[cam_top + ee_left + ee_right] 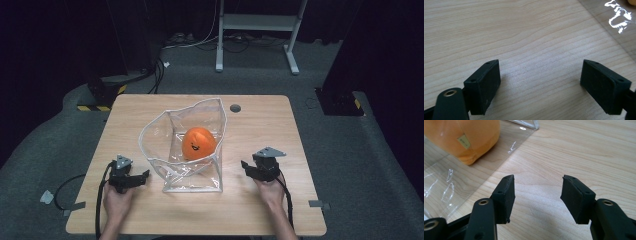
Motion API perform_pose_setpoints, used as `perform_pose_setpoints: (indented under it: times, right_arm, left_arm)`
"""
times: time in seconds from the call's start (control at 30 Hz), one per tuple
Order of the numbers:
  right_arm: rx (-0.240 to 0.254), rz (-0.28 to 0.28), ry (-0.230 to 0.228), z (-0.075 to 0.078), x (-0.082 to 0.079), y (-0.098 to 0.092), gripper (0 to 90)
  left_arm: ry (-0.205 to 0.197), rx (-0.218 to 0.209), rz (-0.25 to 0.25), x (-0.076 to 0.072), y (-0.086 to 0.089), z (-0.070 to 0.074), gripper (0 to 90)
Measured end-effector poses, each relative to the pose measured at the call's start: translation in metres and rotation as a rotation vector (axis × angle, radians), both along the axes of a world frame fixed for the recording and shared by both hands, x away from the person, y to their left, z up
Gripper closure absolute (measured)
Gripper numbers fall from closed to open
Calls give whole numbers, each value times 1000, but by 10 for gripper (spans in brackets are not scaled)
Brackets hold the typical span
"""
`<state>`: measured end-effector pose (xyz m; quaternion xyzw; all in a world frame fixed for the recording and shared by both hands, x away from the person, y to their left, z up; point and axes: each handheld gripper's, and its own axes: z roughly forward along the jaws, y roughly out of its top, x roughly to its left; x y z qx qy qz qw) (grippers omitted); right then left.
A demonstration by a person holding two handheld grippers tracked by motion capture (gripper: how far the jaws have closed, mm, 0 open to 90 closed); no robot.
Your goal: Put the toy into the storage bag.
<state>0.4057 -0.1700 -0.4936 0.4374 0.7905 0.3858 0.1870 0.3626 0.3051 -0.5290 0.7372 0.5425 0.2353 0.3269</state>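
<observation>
Both grippers parked either side of the bagged orange toy.

At frame centre the orange plush toy (198, 143) sits inside the clear plastic bag (155, 131), its mouth propped open, probably for easy reach. The left gripper (146, 174) at lower left and the right gripper (244, 165) at lower right rest on the wooden table (260, 125), jaws spread, empty, just beside the bag.

No legible text, brand or number anywhere. Orange plush toy (198, 143) carries a small yellowish sewn tag (464, 141), seen in right gripper view; any print on it too small to read. Toy's front has a dark printed smiling face, high view; a drawing, not lettering. Yellow-black hazard stripes (93, 108) on floor equipment beyond the bench; no words.
</observation>
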Motion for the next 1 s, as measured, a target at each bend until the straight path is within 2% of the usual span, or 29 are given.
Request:
perform_pose_setpoints:
  times: [0.33,0.5,1.0]
  right_arm:
    - [-10,-6,11,-7,1,4,435]
    - [-38,0,19,-12,1,9,431]
    - [-42,-29,24,-21,2,11,428]
  left_arm:
    - [0,0,0,0,0,0,166]
    - [0,1,1,0,0,0,167]
    - [0,0,1,0,0,0,167]
